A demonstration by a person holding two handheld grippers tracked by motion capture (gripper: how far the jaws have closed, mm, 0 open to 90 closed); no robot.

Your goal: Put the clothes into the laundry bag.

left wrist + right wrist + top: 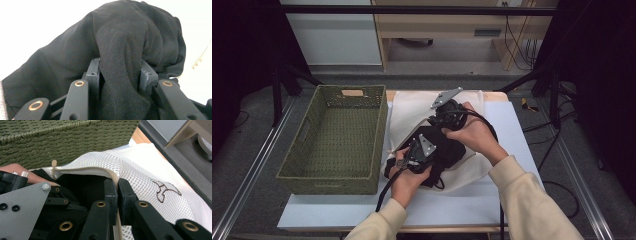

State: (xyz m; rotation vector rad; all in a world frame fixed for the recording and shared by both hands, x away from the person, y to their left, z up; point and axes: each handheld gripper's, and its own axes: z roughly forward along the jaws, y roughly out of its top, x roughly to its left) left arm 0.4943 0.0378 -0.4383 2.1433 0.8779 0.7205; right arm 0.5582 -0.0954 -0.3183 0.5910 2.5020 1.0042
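Note:
A white mesh laundry bag point(414, 112) lies on the table, its zipped opening lifted. My right gripper point(117, 182) is shut on the bag's zipper edge point(113, 176) and holds it up; in the high view the right gripper point(439, 119) sits at the bag's middle. A black garment point(120, 37) is bunched at the bag's mouth. My left gripper point(120, 65) is shut on a thick fold of the black garment point(447, 150), with the left gripper point(424, 142) just below the right one. The left gripper's grey plate point(20, 212) shows inside the opening.
A green woven basket point(334, 140) stands empty on the left of the white table point(512, 130), close beside the bag. A person's hands and cream sleeves point(532, 200) come in from the bottom. Beyond the table stand a wooden shelf point(437, 25) and cables.

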